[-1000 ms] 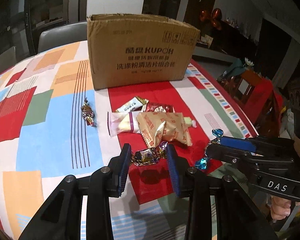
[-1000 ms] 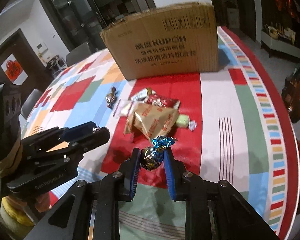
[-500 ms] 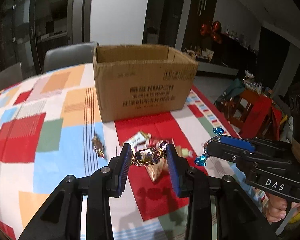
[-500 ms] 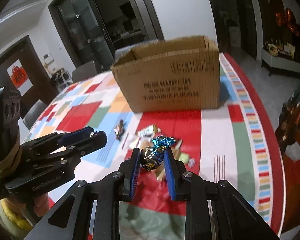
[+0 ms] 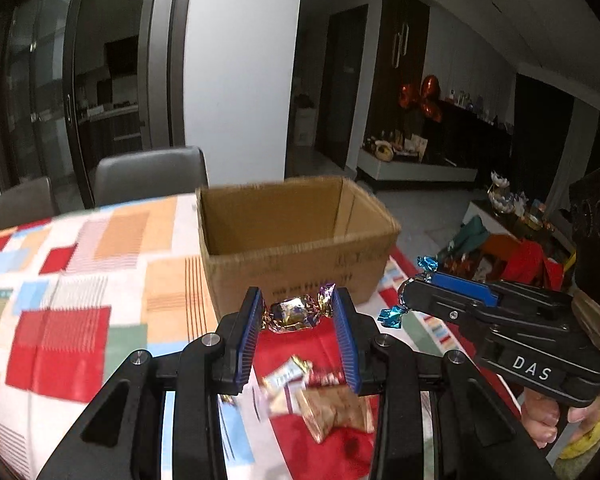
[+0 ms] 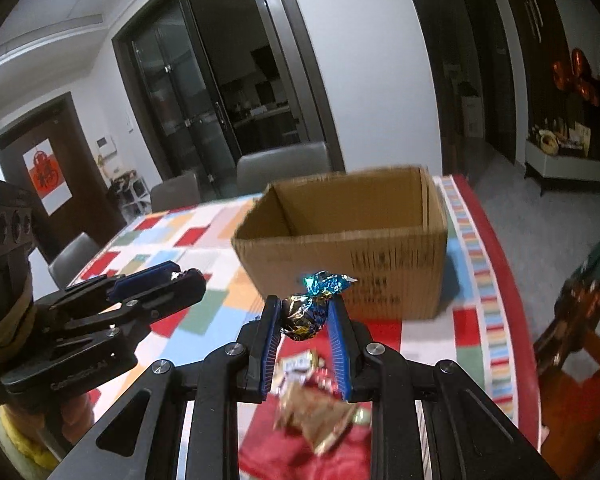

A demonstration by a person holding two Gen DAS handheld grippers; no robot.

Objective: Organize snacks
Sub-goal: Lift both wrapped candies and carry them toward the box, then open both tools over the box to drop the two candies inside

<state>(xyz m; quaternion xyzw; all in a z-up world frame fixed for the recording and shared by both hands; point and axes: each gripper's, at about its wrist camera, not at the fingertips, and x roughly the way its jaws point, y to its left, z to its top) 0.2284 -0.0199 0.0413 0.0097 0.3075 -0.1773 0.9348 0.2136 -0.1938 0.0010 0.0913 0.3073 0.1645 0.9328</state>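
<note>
My left gripper (image 5: pixel 296 316) is shut on a gold-and-purple foil candy (image 5: pixel 294 314), held in the air in front of the open cardboard box (image 5: pixel 296 240). My right gripper (image 6: pixel 304 316) is shut on a blue-and-gold foil candy (image 6: pixel 312 308), also raised before the box (image 6: pixel 348 240). The right gripper shows in the left wrist view (image 5: pixel 410 294) with blue foil ends sticking out. The left gripper shows in the right wrist view (image 6: pixel 180 280). Loose snack packets (image 5: pixel 320 396) lie on the table below; they also show in the right wrist view (image 6: pixel 312 404).
The table wears a patchwork cloth (image 5: pixel 60 280) of red, blue and orange squares. Grey chairs (image 5: pixel 148 176) stand behind it. A cluttered red stand (image 5: pixel 512 256) sits to the right of the table edge.
Both grippers have risen from the table with their candies and now look over the box's rim into its inside. The snack pile has dropped low in both views.
</note>
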